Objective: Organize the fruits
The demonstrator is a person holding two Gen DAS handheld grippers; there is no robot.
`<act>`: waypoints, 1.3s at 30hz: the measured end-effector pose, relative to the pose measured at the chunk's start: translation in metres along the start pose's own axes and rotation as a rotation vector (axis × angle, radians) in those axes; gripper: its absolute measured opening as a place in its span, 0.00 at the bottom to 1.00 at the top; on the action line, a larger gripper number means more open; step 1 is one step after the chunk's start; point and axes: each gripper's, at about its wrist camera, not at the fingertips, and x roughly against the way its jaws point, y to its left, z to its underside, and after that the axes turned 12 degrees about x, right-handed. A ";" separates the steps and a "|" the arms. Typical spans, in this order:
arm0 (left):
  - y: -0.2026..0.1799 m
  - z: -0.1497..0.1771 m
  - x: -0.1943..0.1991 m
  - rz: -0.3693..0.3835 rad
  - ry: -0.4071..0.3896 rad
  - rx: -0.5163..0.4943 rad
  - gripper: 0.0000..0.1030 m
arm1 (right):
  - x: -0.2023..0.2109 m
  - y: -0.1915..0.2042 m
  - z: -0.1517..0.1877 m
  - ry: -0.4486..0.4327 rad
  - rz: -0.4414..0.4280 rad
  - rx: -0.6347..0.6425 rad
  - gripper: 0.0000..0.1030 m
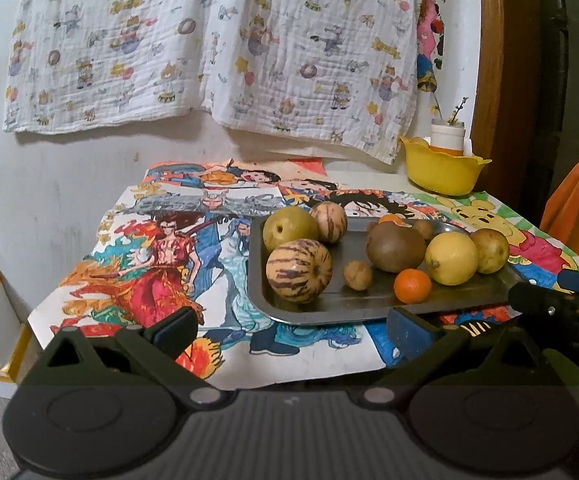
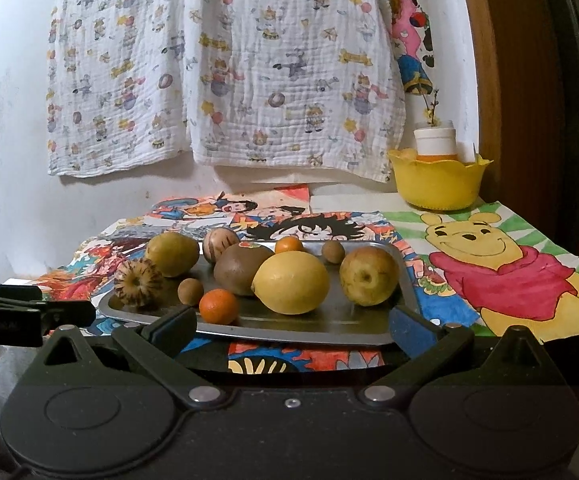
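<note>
Both tools, left [image 1: 291,330] and right [image 2: 291,330], hang released and empty just short of the fruit-laden tray [image 2: 341,326].

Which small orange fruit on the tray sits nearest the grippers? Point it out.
The front orange fruit, at the tray's near edge beside the lemon; the other orange sits at the back.

I am looking into a lived-in home, likely a child's corner. A crinkled muslin cloth [image 2: 225,68] printed with cartoon animals hangs on the white wall. The table is papered with hand-coloured cartoon drawings [image 1: 161,256], a yellow bear [image 2: 505,276] among them. A metal tray [image 2: 329,326] of fruit sits there, near a yellow scalloped bowl [image 2: 435,182] and a wooden frame [image 2: 509,80].
</note>
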 end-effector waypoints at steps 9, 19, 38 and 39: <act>-0.002 0.002 -0.001 -0.003 0.015 -0.009 1.00 | -0.001 0.001 0.001 0.006 0.000 0.000 0.99; -0.003 0.004 -0.002 -0.004 0.026 -0.012 1.00 | -0.004 0.001 0.005 0.024 -0.009 -0.001 0.99; -0.003 0.005 -0.002 -0.008 0.030 -0.010 1.00 | -0.003 0.001 0.005 0.022 -0.008 -0.001 0.99; -0.003 0.005 -0.002 -0.007 0.030 -0.010 1.00 | -0.003 0.001 0.005 0.022 -0.009 0.000 0.99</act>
